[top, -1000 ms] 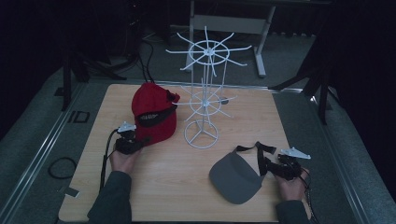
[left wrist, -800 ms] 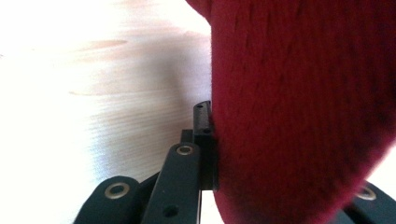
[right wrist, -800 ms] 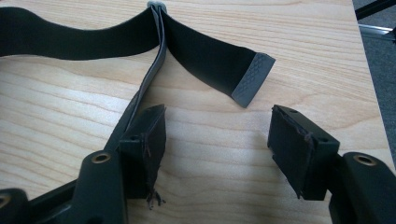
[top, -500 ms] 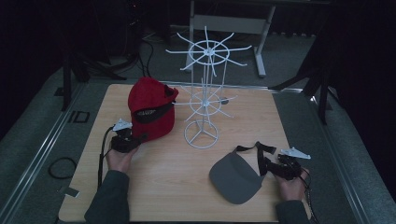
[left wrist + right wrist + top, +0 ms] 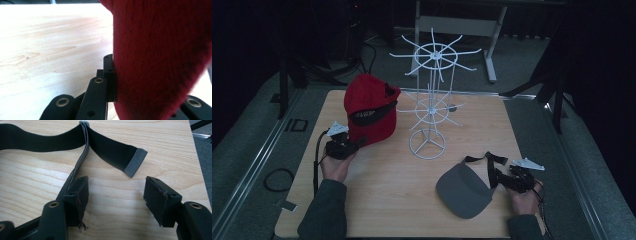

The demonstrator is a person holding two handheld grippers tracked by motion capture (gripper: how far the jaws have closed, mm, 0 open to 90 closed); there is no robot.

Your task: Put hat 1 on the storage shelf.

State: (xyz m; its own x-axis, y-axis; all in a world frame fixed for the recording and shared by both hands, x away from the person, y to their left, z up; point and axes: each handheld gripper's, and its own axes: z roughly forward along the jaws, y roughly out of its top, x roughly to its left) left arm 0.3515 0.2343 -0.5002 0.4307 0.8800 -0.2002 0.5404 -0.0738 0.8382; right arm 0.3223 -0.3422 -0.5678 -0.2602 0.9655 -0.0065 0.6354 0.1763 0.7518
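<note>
Hats and a white wire rack (image 5: 432,102) sit on a wooden table (image 5: 382,200), seen from above the person's side. At the left, the left gripper (image 5: 349,146) is clamped on the lower edge of a red cap (image 5: 369,107), holding it upright and clear of the wood, just left of the rack. In the left gripper view, red fabric (image 5: 160,57) is pinched between the black jaws. Gripping the rim lets the cap's opening hang free, likely so it can be hooked over one of the rack's prongs.

At the near right, a grey visor (image 5: 464,190) lies flat on the table, its black strap (image 5: 487,160) trailing toward the right gripper (image 5: 504,179). That gripper rests low beside the strap with jaws spread wide and nothing between them; in the right gripper view the strap's grey-tipped end (image 5: 135,162) lies just beyond the pads. It seems to be waiting to pick up the visor.
</note>
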